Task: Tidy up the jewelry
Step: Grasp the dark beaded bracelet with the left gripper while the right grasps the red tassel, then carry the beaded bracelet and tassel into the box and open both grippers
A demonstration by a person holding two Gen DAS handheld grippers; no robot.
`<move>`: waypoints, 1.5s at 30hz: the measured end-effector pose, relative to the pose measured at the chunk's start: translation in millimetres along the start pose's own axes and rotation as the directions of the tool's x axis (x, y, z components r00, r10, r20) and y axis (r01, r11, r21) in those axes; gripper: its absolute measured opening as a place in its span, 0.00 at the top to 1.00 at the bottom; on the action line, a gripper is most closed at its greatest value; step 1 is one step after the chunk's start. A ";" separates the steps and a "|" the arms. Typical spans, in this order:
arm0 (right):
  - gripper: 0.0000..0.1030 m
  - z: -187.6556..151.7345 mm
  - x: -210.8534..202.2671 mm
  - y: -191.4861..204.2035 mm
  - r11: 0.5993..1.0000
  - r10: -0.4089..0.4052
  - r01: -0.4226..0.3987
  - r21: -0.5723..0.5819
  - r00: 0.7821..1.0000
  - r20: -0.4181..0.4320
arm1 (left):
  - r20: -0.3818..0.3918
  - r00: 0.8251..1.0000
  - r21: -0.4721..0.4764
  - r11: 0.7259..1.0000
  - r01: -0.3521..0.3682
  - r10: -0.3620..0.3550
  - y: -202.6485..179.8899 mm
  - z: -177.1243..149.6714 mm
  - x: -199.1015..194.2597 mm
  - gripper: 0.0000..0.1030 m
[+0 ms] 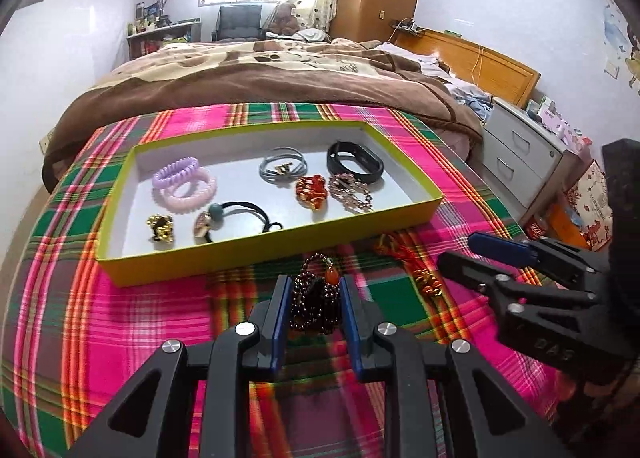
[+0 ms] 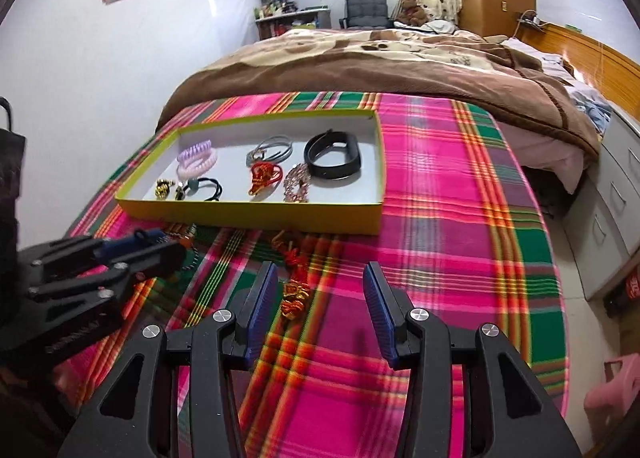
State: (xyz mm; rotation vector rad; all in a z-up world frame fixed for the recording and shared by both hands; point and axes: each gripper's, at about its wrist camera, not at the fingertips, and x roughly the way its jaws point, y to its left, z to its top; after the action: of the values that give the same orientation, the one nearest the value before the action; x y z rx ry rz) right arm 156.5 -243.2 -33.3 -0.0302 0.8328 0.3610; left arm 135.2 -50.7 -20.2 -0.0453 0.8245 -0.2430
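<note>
Beads first: a dark garnet-coloured beaded bracelet [image 1: 316, 304] with an orange pendant is bunched between the blue pads of the left gripper [image 1: 315, 312], whose jaws are pressed in on it, just short of the near wall of the yellow tray [image 1: 264, 248]. The bracelet looks lifted a little off the plaid cloth [image 1: 132, 322], though how clear it is cannot be told. To finish this step well, the bundle should probably go up and over the tray's near wall, with loose strands kept from catching on the rim, and be let go on the bare floor at the tray's near right corner, away from the gold-and-pink chain [image 1: 351, 192] and the black hair tie [image 1: 244, 216]. Beside it, the right gripper [image 2: 320, 308] stands about half spread and empty, its pads on either side of bare cloth; a red-and-gold charm [image 2: 294, 290] lies near its left pad, likely the next pick.
</note>
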 end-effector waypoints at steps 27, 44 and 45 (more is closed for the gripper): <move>0.86 3.8 39.1 29.8 0.994 -0.083 0.075 -0.084 0.992 -0.097 | 0.032 0.999 -0.024 0.999 -0.030 0.031 23.9 -1.4 -11.7 0.76; 0.92 3.8 13.0 22.5 0.999 -0.040 0.041 0.007 0.999 -0.027 | 0.056 0.998 -0.044 0.998 -0.039 0.041 33.1 3.0 -23.4 0.76; 0.92 4.6 8.3 21.3 0.999 -0.034 0.034 0.016 0.999 -0.016 | 0.059 0.997 -0.046 0.998 -0.038 0.041 34.0 3.7 -24.8 0.76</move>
State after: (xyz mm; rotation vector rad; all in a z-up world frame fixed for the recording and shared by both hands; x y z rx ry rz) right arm 158.0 -220.0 -33.9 -0.0315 0.8497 0.3224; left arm 128.4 -12.2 -4.3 -0.0781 0.7707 -0.1850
